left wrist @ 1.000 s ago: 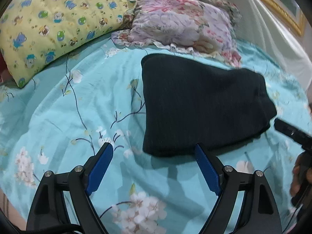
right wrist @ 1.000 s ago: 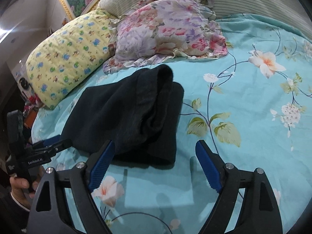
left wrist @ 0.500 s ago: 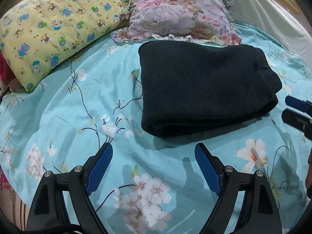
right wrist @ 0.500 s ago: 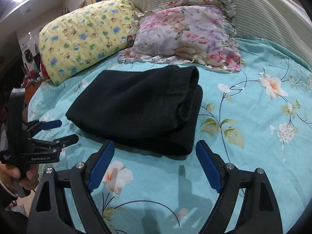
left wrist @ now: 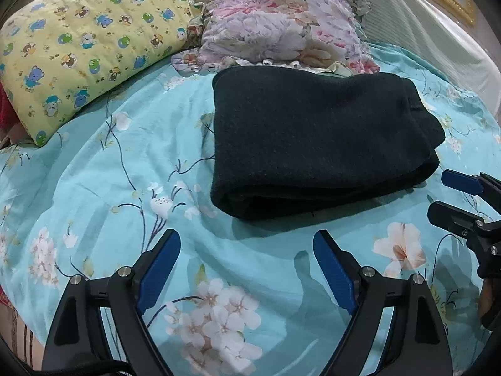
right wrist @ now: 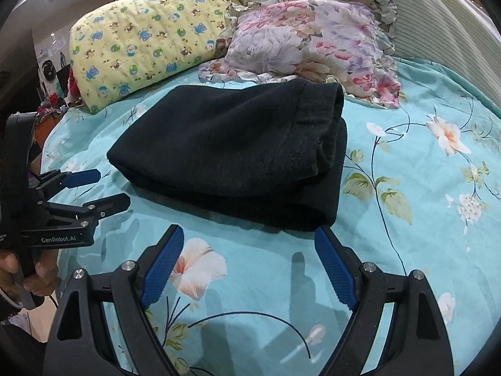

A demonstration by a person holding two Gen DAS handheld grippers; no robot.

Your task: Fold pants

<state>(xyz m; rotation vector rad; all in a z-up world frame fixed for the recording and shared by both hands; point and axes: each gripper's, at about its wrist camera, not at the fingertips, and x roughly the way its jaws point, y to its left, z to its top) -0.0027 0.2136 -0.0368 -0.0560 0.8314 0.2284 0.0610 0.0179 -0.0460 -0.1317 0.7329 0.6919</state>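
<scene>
Looking down both claws, I see the pants (left wrist: 316, 144) lying as a thick, squarish dark bundle on the bedsheet (left wrist: 103, 188), its far edge just under the floral pillow (left wrist: 281, 28), with the yellow pillow (left wrist: 84, 44) off to the side. My left claw (left wrist: 247, 266) hangs over bare sheet short of the bundle's near edge, jaws spread wide, nothing between them. My right claw (right wrist: 250, 263) is the same: jaws wide apart and empty, its tips just short of the bundle's near corner, touching no cloth. Each claw shows at the edge of the other's view, one on either side of the bundle.

I judge the folding as good as done: the layers are stacked, the rolled fold faces me, and on the right the waistband end sits doubled over the lower layer. That end looks a bit uneven, so at most a little squaring or pressing flat is left.
</scene>
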